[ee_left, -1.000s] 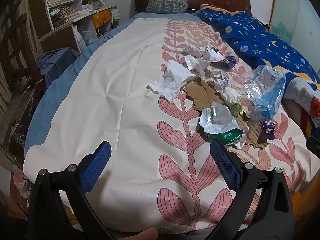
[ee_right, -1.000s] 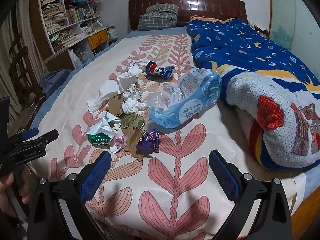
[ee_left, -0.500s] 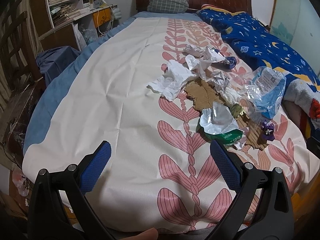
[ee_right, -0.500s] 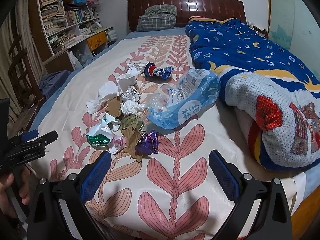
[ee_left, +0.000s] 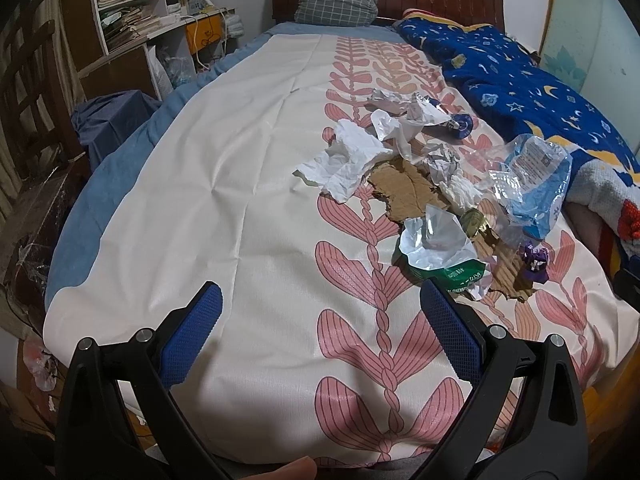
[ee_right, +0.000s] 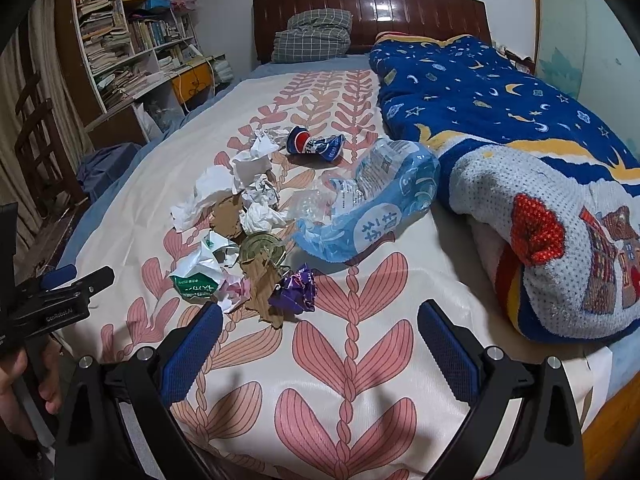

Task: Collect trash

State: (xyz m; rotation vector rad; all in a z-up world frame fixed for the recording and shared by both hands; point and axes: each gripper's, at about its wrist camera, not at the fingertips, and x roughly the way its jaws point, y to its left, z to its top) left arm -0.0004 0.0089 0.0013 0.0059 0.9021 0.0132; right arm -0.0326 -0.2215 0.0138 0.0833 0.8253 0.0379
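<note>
A heap of trash lies on the bed sheet (ee_left: pixel 240 200): crumpled white paper (ee_left: pixel 344 160), torn cardboard (ee_left: pixel 404 192), a green and white wrapper (ee_left: pixel 440 252), a purple wrapper (ee_left: pixel 534 264), a clear blue plastic bag (ee_left: pixel 536 184) and a crushed blue can (ee_right: pixel 316 146). My left gripper (ee_left: pixel 318 328) is open and empty, hovering over the foot of the bed, left of the heap. My right gripper (ee_right: pixel 318 344) is open and empty, just short of the purple wrapper (ee_right: pixel 294 292) and the green wrapper (ee_right: pixel 196 280). The blue bag (ee_right: pixel 372 208) lies beyond.
A rolled blue star quilt (ee_right: pixel 500 120) and knitted blanket (ee_right: pixel 560 248) lie along the bed's right side. A plaid pillow (ee_right: pixel 312 38) sits at the wooden headboard (ee_right: pixel 400 8). Bookshelves (ee_right: pixel 120 40) and a wooden chair (ee_left: pixel 28 92) stand left of the bed.
Both grippers have drifted slightly, so the trash sits a little differently in each view. Both stay open and nothing on the bed has moved.
</note>
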